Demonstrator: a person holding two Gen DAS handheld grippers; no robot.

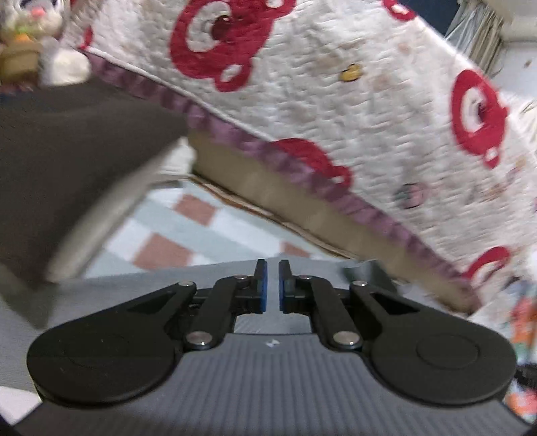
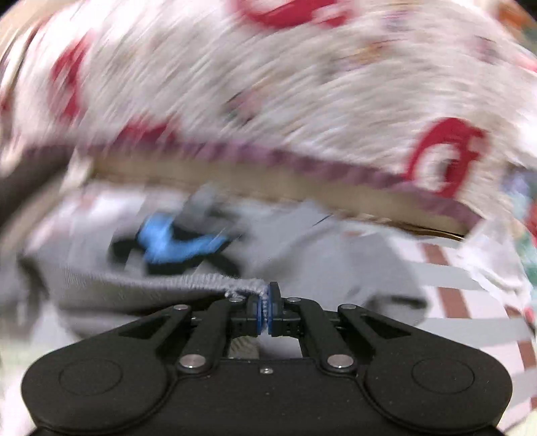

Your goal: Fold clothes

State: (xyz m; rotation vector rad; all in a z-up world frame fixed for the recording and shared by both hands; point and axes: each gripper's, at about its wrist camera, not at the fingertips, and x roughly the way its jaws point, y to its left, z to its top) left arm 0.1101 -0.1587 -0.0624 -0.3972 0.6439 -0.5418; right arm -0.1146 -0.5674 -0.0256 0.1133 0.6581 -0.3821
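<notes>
Right claw (image 2: 265, 303) pressed together on the ribbed hem (image 2: 218, 281) of the grey garment (image 2: 134, 295). Hem bunched between the blue pads (image 2: 260, 312), cloth trailing left from the pinch. Pinched at the edge, probably so the hem can be carried over as a fold line and the rest of the body can drape below. Heavy motion blur across the right wrist view; only claw and pinched hem read sharp.

Left claw (image 1: 272, 285) nearly shut, only a thin slit between the pads. No cloth visible in the slit, so probably holds nothing. Points down and forward over a flat grey surface (image 1: 134, 285) lying just under and around the fingers. Likely the same garment, but cannot tell for sure. Looks parked close by to pin or catch the other end once the fold comes across.

Garment sits on the checked floor mat (image 1: 188, 231), in front of the bed, near the purple trim (image 1: 302, 174) of the white quilt with red prints (image 1: 335, 84). For the right claw: garment in the jaws, spreading left and below. For the left claw: grey cloth directly beneath, not between the pads.

Blurred blue-and-black thing (image 2: 167, 241) beyond the garment in the right view, identity unclear. Dark brown slab (image 1: 67, 167) at left and a plush toy (image 1: 33, 20) at upper left, both well apart from the work.

Fold underway, not finished.
</notes>
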